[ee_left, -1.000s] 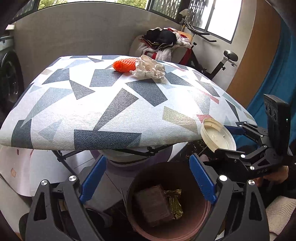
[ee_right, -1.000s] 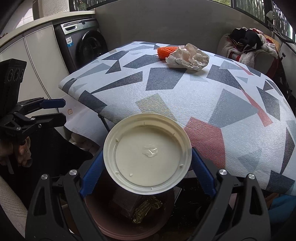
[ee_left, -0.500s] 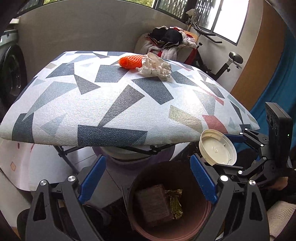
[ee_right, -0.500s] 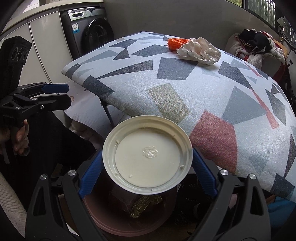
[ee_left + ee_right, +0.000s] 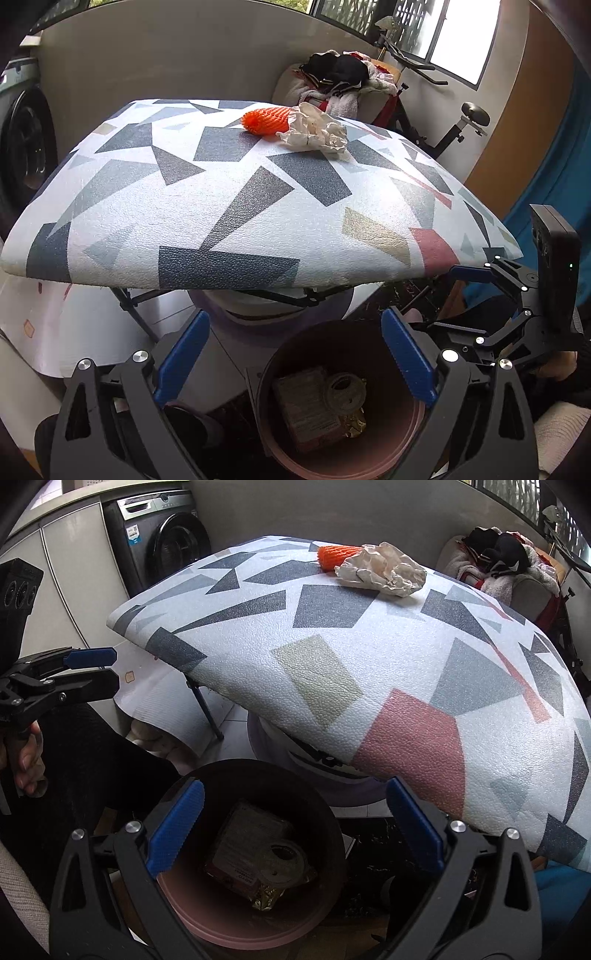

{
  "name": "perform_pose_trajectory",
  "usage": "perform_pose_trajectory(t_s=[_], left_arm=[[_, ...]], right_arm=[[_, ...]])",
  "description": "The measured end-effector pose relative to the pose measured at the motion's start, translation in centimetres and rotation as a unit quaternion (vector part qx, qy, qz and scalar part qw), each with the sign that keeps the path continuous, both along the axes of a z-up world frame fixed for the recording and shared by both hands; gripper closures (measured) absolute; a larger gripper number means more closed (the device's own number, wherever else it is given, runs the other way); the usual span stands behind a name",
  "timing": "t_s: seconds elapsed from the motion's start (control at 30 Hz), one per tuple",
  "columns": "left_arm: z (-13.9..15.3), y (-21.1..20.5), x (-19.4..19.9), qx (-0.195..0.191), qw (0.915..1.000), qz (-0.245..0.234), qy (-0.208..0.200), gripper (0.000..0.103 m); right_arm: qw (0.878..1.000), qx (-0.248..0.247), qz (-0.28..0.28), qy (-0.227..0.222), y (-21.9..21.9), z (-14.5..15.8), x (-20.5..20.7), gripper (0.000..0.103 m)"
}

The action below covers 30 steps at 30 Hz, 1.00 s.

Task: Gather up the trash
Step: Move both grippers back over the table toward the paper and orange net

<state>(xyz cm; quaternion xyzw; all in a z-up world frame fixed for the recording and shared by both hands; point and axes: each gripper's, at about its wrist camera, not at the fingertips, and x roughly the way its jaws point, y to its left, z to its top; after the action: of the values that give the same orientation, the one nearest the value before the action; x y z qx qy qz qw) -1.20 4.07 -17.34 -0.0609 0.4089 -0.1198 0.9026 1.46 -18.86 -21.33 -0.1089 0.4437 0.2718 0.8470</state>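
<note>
Crumpled paper (image 5: 382, 569) beside orange net (image 5: 334, 555) | far ahead, up-table from my tongs | right gripper (image 5: 295, 825) just opened wide, empty, over bin (image 5: 258, 921) | left gripper (image 5: 295, 363) wide, empty | I judge neither nearer.

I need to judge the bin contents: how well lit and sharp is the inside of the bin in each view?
Left wrist view: the bin interior is dim and shadowed, the contents soft; the window blows out white. Right wrist view: the bin is equally dark, a round lid only faintly legible; fisheye bends the table edge.

Home laundry corner, washing machine (image 5: 168, 535), clothes pile (image 5: 340, 79)
</note>
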Motion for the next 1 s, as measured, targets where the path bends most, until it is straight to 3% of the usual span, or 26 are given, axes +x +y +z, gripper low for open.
perform_pose_trajectory(t_s=[0.47,0.83,1.0], left_arm=[[0.4,0.5,0.3,-0.009,0.9999,0.006,-0.001,0.011],[3.0,1.9,3.8,-0.013,0.9994,0.013,-0.029,0.01],[4.9,2.3,6.3,-0.011,0.9987,0.011,-0.05,0.01]], right_arm=[[0.999,0.012,-0.031,0.011,-1.0,0.2,1.1,0.006],[0.995,0.039,-0.096,-0.013,-3.4,3.8,6.5,0.006],[0.989,0.092,-0.111,-0.011,-4.4,5.7,9.6,0.006]])
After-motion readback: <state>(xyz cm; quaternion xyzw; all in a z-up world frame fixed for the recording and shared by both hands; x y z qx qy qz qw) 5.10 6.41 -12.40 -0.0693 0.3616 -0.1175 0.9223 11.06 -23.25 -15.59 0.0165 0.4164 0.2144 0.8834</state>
